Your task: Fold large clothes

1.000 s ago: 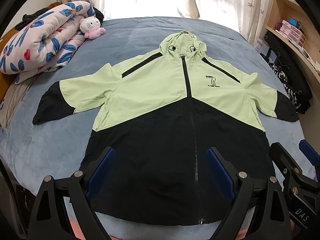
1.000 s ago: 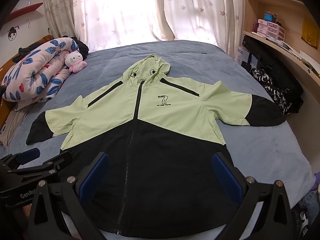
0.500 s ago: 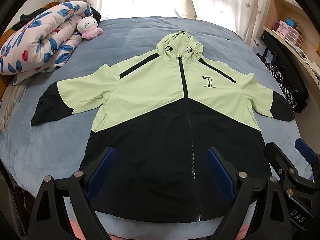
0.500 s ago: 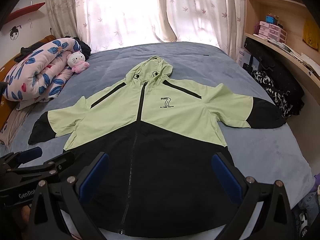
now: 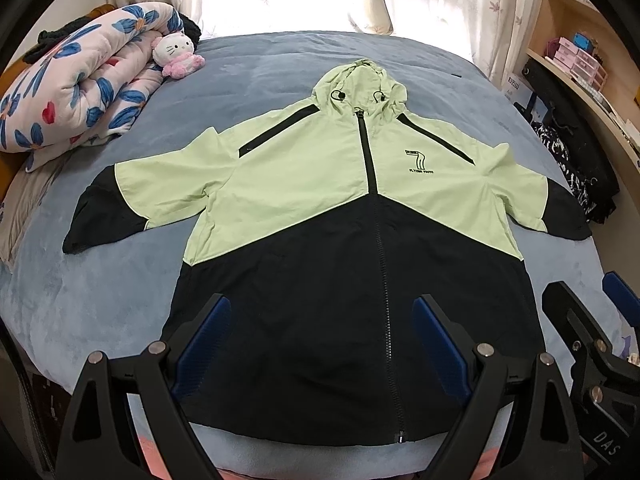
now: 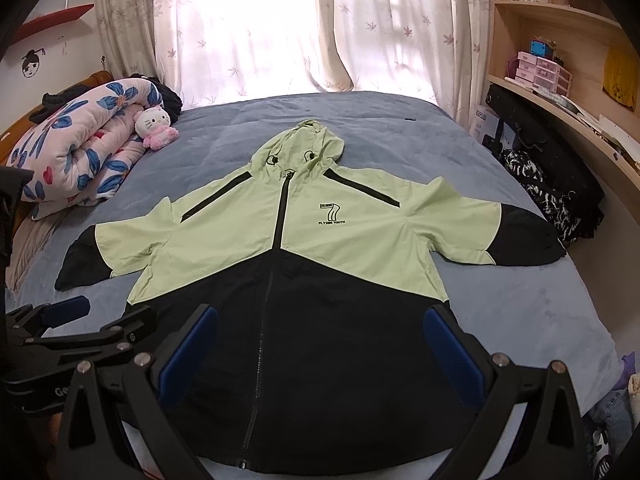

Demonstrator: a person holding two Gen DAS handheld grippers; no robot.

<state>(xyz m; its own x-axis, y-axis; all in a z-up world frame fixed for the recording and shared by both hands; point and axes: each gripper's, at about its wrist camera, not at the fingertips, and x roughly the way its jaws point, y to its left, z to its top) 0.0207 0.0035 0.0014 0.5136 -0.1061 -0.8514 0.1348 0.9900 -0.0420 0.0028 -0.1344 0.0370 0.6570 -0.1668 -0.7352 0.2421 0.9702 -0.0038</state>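
A hooded zip jacket (image 5: 344, 208), light green above and black below, lies flat and face up on the blue bed (image 5: 100, 296), sleeves spread, hood at the far end. It also shows in the right wrist view (image 6: 304, 248). My left gripper (image 5: 322, 320) is open and empty, held above the jacket's black hem area. My right gripper (image 6: 320, 332) is open and empty above the hem too, to the right of the left one. The right gripper shows in the left wrist view (image 5: 600, 320), and the left gripper in the right wrist view (image 6: 80, 320).
A rolled floral quilt (image 5: 72, 88) and a plush toy (image 5: 176, 54) lie at the bed's far left. Curtains (image 6: 280, 20) hang behind. Wooden shelves (image 6: 560, 80) and dark bags (image 6: 552, 176) line the right side of the bed.
Both grippers have risen and drawn back slightly toward the bed's near edge; more of the room shows in the views. The jacket has not moved.
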